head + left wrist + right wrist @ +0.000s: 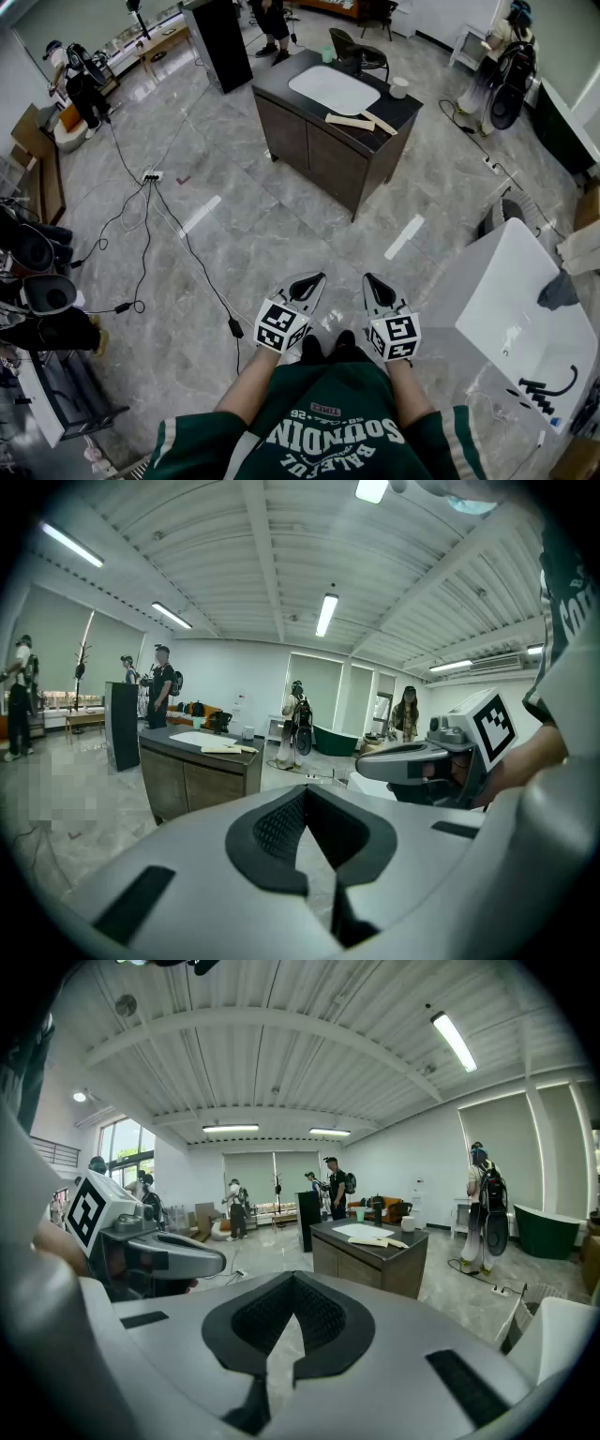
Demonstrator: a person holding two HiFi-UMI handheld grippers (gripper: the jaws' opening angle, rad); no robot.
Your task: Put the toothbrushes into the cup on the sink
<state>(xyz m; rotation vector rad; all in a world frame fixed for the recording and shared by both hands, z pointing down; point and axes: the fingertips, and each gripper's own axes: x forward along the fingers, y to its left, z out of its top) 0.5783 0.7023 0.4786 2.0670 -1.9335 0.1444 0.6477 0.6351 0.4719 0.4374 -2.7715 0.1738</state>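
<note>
Left tool [317, 278]: jaws pressed together, nothing between them, held out low in front of the person.
Right tool [371, 279]: jaws likewise pressed together and empty, just beside the left one.
Toothbrushes [361, 120]: lying flat on the dark counter [277, 92], near its front right corner, between the white sink [334, 90] and the counter's edge. Their ends seem to meet, though they are too small to be sure.
Cup [399, 88]: upright at the counter's right side, near the brushes and well apart from both tools.
Step in hand: I'd say the approach has not begun, as open floor lies between the person and the counter.
Risk, the walk: a black cable [192, 255] trails across the floor to the person's left, and drifting that way could snag a foot.
Risk, the grasp: coming in with the jaws together would only shove a brush, and so near the edge it could slide off.
Risk, the pair: pinching one brush where they meet may drag the other along.
Risk, the drop: the cup looks light, so a long handle set in at a slant could tip it over.
</note>
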